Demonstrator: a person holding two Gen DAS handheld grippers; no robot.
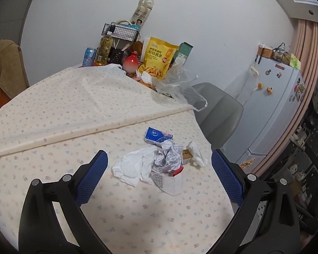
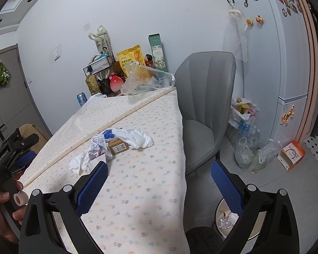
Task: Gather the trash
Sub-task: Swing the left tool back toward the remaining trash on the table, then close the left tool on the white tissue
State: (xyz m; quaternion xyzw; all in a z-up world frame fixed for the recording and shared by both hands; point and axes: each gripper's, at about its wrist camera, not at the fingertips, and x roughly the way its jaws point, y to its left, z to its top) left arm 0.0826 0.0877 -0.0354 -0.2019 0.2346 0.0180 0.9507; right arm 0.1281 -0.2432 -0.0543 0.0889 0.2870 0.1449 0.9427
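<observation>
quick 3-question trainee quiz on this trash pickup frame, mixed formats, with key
1. True or false: the left tool is shut on the crumpled receipt.
2. Multiple choice: where is the bin in the right wrist view? A) on the table B) on the floor beside the table, below the right tool C) on the grey chair
3. Fill in: the small cardboard box lies beside the white ____.

Key: 1 false, both tools are open and hold nothing; 2 B; 3 tissue.
</observation>
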